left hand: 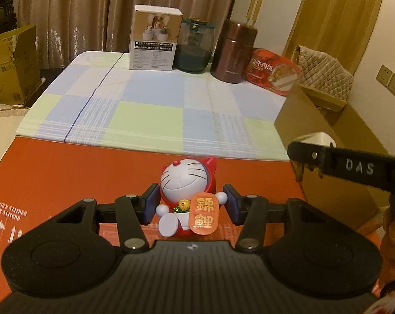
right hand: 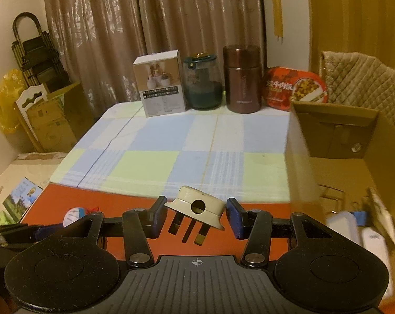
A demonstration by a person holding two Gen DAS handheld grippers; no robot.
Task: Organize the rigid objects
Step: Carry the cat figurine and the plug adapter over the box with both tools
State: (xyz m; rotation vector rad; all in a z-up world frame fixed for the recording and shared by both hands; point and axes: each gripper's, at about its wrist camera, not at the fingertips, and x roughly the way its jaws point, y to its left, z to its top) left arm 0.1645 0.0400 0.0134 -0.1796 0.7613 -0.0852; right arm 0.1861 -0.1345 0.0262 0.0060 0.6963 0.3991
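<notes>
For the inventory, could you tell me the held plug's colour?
The plug is cream-white with brass-tipped dark prongs, clearest in the right wrist view.

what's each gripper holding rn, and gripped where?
Left gripper: cat figurine, pads on its two sides at arm height. Right gripper: white plug adapter, clamped across the body's edges, prongs pointing down.

Far row on the worktop: one white carton [right hand: 162, 87], one glass jar [right hand: 204, 82], one brown flask [right hand: 242, 78], one red food tub [right hand: 294, 87]. Near: one cat figurine [left hand: 187, 198], one three-pin plug [right hand: 197, 209]. Right: one cardboard box [right hand: 336, 141].
</notes>
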